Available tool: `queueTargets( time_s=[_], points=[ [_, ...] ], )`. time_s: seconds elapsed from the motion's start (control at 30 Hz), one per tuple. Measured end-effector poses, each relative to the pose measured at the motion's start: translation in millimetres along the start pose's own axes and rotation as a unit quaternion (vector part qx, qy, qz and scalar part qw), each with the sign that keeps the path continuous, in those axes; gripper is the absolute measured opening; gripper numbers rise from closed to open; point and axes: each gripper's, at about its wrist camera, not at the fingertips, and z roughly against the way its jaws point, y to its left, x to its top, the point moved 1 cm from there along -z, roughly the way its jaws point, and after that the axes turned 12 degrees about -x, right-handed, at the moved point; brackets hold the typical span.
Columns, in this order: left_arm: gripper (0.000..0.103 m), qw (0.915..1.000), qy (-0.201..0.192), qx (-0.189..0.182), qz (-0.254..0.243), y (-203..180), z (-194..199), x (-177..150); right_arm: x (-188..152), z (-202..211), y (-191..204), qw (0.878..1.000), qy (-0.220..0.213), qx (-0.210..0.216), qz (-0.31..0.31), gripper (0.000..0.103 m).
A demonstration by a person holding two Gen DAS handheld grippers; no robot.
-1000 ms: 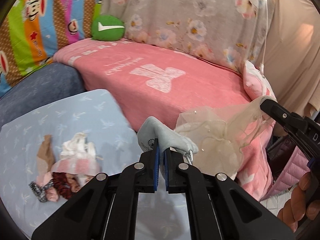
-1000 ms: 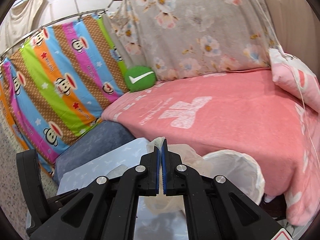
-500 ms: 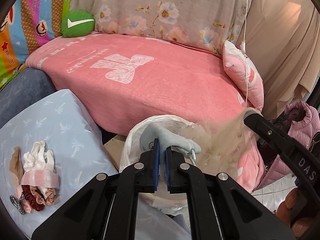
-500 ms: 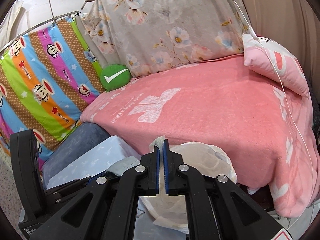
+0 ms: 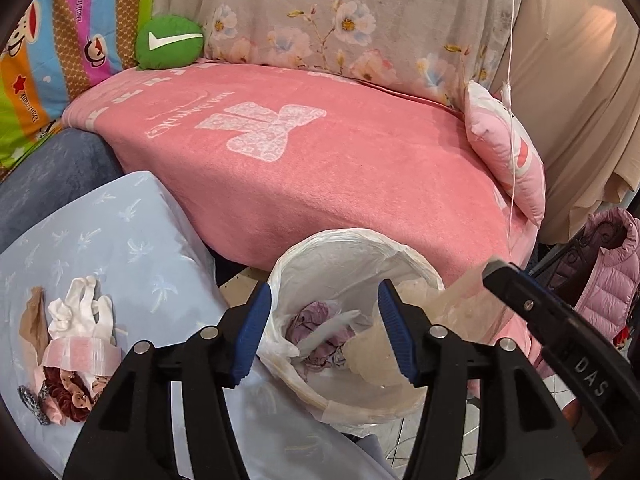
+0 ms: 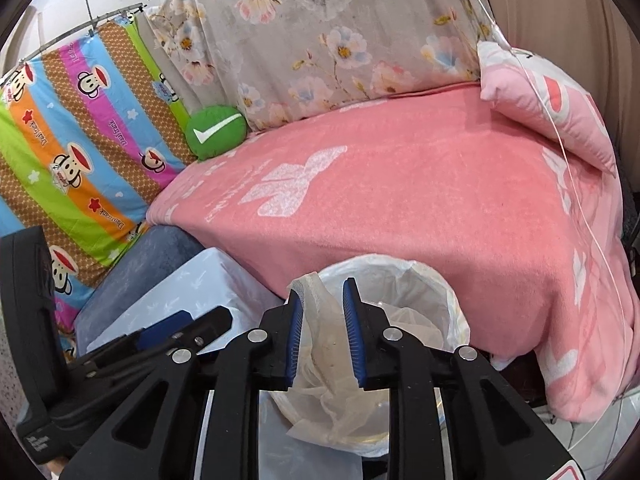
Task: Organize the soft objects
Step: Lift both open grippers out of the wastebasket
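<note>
My left gripper [image 5: 324, 287] hangs over a bin lined with a white bag [image 5: 360, 236], its jaws opening wide with nothing between them. Below it, a grey sock [image 5: 336, 326] lies in the bin on a purple cloth [image 5: 316, 316]. My right gripper [image 6: 323, 290] is over the same bin [image 6: 400, 264], jaws opening. A sheer cream mesh bag [image 6: 320, 360] hangs loose between them, clinging to the left pad, not pinched. In the left wrist view this mesh bag [image 5: 452, 308] drapes into the bin beside a right gripper finger [image 5: 520, 296].
A pile of small soft items [image 5: 76, 344], including white gloves, a pink band and a dark red scrunchie, lies on a light blue cushion [image 5: 132, 240]. Behind the bin is a pink blanket-covered sofa [image 5: 320, 160] with a green round pillow [image 5: 170, 42] and a pink pillow [image 5: 508, 152].
My left gripper swung from the cushion to the bin, opened and dropped the grey sock in. My right gripper sank toward the bin and its jaws parted around the mesh bag.
</note>
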Motion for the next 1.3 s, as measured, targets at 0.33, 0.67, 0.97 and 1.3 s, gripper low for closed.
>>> queueTargets(
  time_s=[0.33, 0.67, 0.97, 1.3],
  points=[
    [0.054, 0.9999, -0.009, 0.011, 0.007, 11, 14, -7, -40, -18, 8, 0.998, 0.046, -0.019, 0.030, 0.038],
    [0.054, 0.9994, -0.008, 0.025, 0.024, 31, 28, -29, -97, -19, 15, 0.992, 0.096, -0.027, 0.078, 0.038],
    [0.058, 0.9998, -0.004, 0.019, 0.009, 34, 35, -50, -53, 5, 20, 0.997, 0.046, -0.005, 0.064, 0.039],
    [0.058, 0.9976, 0.012, -0.034, -0.059, 1, 10, -55, -9, 2, 21, 0.998, 0.046, 0.032, 0.041, 0.045]
  ],
)
